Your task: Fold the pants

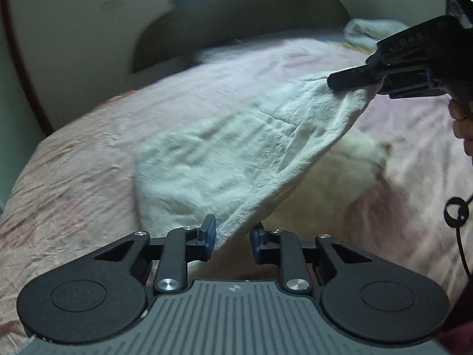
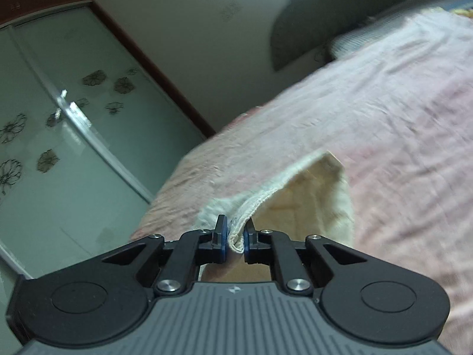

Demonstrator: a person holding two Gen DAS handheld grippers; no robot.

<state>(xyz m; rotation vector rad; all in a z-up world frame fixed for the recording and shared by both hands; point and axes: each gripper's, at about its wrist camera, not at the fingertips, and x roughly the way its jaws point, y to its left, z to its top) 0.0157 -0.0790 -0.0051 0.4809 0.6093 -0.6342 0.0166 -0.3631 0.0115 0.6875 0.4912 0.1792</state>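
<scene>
The white fleecy pants (image 1: 236, 153) lie spread on a pink bedspread (image 1: 74, 177), with one edge lifted and stretched taut between both grippers. In the left wrist view my left gripper (image 1: 232, 239) is at the near end of that edge. The fabric runs between its fingers and it is shut on the fabric, with a narrow gap left by the thick cloth. My right gripper (image 1: 332, 81) pinches the far end at the upper right. In the right wrist view the right gripper (image 2: 235, 236) is shut on the hem of the pants (image 2: 310, 195), whose cream inner side shows beyond.
A dark headboard (image 1: 236, 29) stands at the far end of the bed, with a light folded cloth (image 1: 369, 32) beside it. A wardrobe with flower-patterned sliding glass doors (image 2: 74, 118) runs along the bed's left side. A person's hand (image 1: 461, 118) holds the right gripper, and a black cable (image 1: 456, 216) hangs below it.
</scene>
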